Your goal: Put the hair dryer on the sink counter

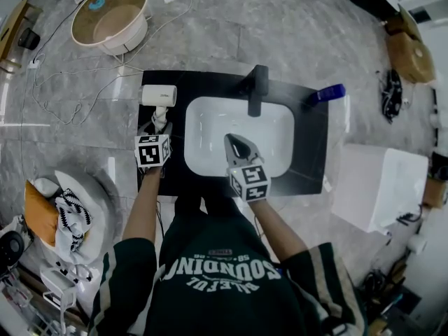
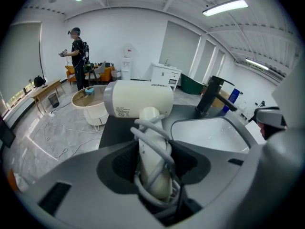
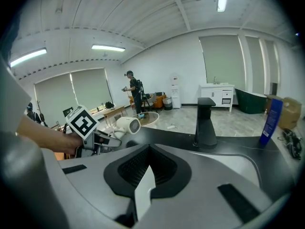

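The white hair dryer [image 1: 158, 95] is over the left end of the black sink counter [image 1: 210, 82], its barrel lying crosswise. My left gripper [image 1: 159, 121] is shut on its handle, which has the grey cord wound around it [image 2: 153, 147]. In the left gripper view the barrel [image 2: 138, 98] sits just beyond the jaws, low over the counter; whether it touches is unclear. My right gripper [image 1: 234, 144] hovers over the white basin [image 1: 210, 128], shut and holding nothing. The right gripper view shows its jaws [image 3: 145, 175] closed, with the hair dryer [image 3: 127, 124] to the left.
A black faucet [image 1: 257, 89] stands behind the basin and a blue bottle [image 1: 327, 93] at the counter's back right. On the floor are a round tub [image 1: 110, 16], loose cables [image 1: 63, 96] and a white cabinet [image 1: 378, 187]. A person [image 2: 77, 56] stands far off.
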Tool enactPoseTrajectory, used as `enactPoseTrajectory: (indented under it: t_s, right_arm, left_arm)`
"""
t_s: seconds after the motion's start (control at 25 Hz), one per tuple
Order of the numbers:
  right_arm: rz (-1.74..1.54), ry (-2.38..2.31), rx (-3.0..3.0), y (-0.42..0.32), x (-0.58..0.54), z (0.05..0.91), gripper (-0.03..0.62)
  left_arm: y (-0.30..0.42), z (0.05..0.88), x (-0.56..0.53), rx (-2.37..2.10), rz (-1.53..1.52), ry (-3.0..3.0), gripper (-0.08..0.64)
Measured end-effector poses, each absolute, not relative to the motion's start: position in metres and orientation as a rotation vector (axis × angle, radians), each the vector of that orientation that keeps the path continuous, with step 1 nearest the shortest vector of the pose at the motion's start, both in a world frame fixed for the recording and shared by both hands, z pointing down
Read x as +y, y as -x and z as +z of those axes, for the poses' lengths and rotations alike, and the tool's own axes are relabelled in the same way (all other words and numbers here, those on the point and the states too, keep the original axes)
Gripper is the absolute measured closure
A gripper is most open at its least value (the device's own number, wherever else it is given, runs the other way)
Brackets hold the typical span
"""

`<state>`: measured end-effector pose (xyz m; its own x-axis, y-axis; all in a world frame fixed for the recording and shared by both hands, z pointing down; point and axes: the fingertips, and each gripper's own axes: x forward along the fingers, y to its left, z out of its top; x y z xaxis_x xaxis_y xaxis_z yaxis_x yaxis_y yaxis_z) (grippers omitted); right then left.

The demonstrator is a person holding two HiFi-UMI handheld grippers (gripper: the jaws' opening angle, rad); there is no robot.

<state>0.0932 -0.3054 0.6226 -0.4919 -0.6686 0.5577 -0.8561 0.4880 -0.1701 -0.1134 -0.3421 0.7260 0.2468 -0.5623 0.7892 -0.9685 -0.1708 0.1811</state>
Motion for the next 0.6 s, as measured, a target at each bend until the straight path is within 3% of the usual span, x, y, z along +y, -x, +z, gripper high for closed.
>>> enactPoseTrajectory:
  t_s: [0.6]
  right_arm:
    - [0.638,-1.302,-2.242,-0.114,-0.295,0.639,0.592]
  left_arm:
    - [0.114,0.769,-0.350,-1.340,0.834,-1.744,0.370]
